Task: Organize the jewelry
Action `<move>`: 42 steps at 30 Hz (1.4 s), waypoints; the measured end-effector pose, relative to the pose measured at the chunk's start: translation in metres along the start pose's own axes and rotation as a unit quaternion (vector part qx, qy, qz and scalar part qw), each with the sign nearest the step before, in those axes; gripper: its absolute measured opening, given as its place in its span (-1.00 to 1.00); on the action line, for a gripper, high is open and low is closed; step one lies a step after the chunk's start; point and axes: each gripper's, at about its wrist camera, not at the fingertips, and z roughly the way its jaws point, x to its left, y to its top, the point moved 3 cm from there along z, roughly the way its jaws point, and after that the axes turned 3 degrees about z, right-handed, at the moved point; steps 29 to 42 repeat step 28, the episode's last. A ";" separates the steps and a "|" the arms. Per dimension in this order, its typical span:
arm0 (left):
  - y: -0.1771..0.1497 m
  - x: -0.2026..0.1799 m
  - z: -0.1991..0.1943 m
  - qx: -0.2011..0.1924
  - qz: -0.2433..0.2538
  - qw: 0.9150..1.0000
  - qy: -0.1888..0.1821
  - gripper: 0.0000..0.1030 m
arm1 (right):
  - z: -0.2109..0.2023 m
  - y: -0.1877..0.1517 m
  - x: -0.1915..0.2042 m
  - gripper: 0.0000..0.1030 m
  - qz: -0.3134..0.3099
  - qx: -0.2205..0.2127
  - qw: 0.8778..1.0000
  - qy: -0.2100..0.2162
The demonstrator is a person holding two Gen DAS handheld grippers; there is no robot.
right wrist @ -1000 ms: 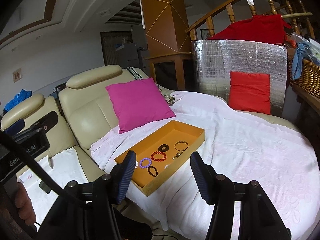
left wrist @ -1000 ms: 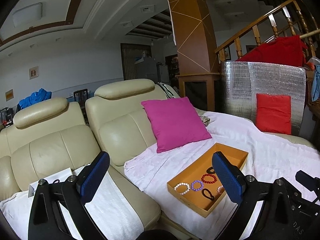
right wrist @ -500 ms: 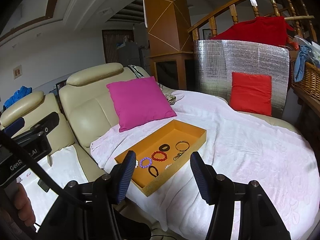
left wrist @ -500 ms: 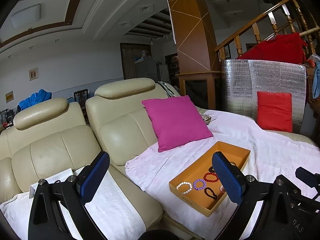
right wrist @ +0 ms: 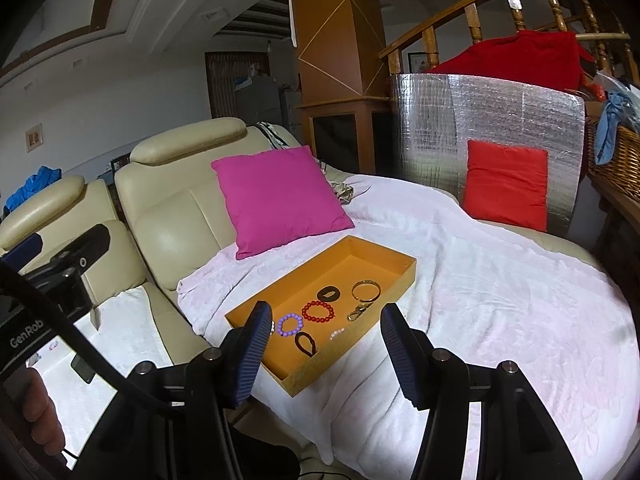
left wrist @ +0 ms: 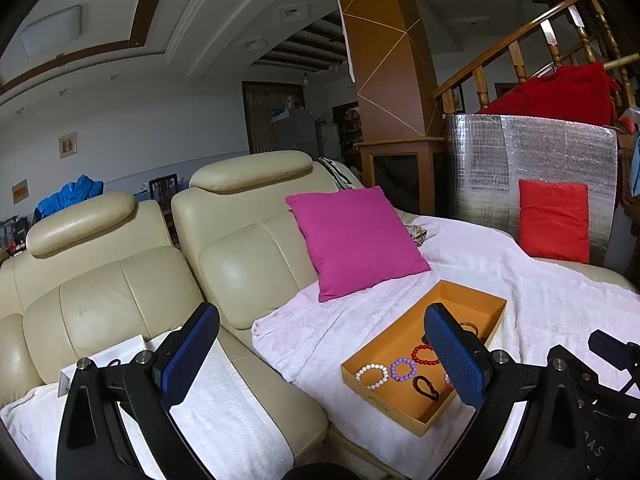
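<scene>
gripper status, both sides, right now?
Left gripper: open, nothing between the fingers.
Right gripper: open, empty, above the near end of the orange tray.

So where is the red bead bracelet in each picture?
Left wrist view: the red bead bracelet lies in the orange tray, lower right, partly hidden behind the left tool's right finger.
Right wrist view: the bracelet lies mid-tray, just below centre of the picture.
Shared landmark: the pink pillow beyond the tray.
</scene>
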 end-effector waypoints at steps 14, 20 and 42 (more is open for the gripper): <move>-0.002 0.011 0.030 0.014 -0.013 1.000 0.002 0.98 | 0.030 0.005 0.012 0.18 -0.017 0.017 1.000 -0.005; -0.005 0.011 0.044 0.025 -0.013 1.000 0.011 0.98 | 0.048 0.006 0.014 0.18 -0.016 0.026 1.000 -0.002; -0.006 -0.049 0.058 0.019 0.043 0.998 -0.045 0.97 | 0.053 0.008 -0.037 0.17 0.026 0.007 0.999 -0.021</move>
